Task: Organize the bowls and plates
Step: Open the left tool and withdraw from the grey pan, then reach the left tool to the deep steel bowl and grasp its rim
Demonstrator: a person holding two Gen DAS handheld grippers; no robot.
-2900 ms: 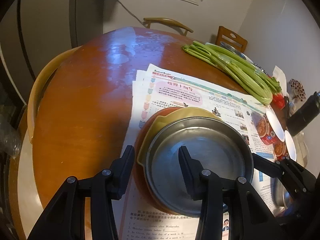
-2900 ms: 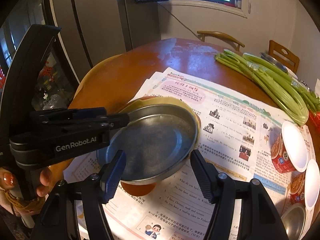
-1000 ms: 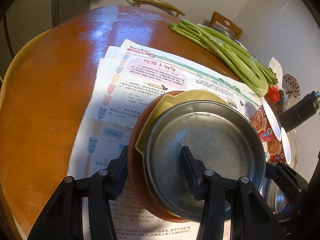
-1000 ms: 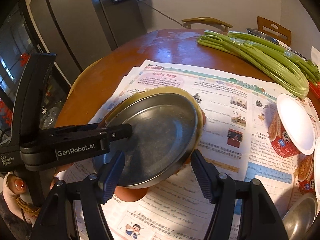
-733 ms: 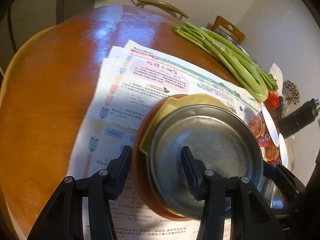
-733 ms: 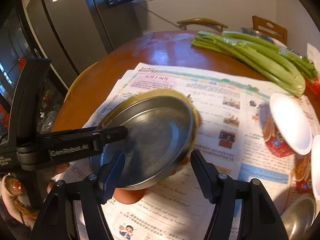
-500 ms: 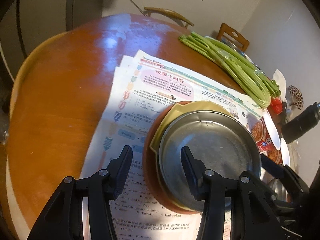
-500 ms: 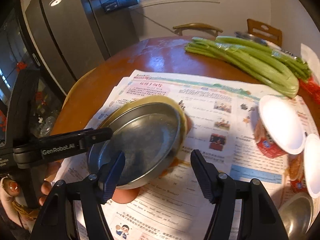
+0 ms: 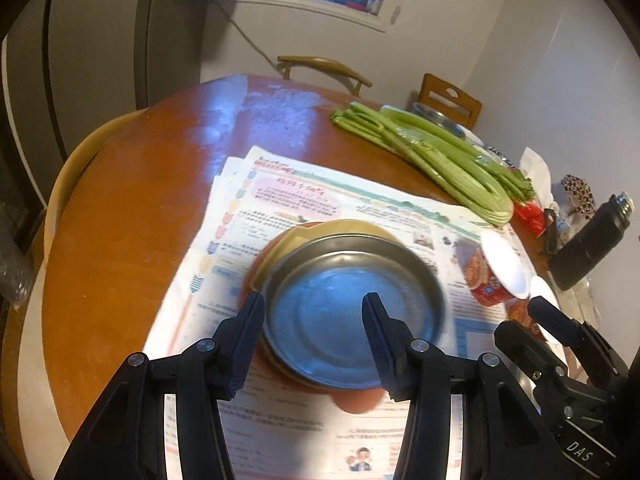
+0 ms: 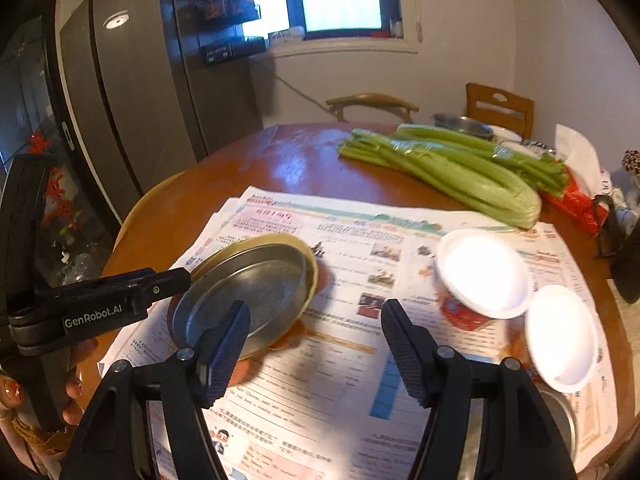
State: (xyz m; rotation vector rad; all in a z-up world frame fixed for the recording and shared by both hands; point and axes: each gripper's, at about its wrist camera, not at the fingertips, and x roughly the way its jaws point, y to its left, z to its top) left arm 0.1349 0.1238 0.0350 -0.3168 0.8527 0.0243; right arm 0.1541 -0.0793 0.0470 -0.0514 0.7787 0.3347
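The steel plate (image 9: pixel 348 316) sits on a yellow plate (image 9: pixel 340 227) and a red dish (image 9: pixel 356 402), on newspaper (image 9: pixel 280 192) covering the bench (image 9: pixel 132 200). This stack lies below the left gripper (image 9: pixel 313 300), whose jaws are partly open and hold nothing. It is left of the right gripper (image 10: pixel 316 307), which is wide and empty.

Risk: we judge that a finger catching the rim would slide the plates apart. Only the right view shows the stack's tilt and a steel bowl (image 10: pixel 560 420).

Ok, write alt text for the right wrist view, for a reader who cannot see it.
A stack of a steel plate on a yellow plate and an orange plate sits on newspapers covering a round wooden table. The empty right tool hangs above; the left tool is beside the stack. Celery lies behind.
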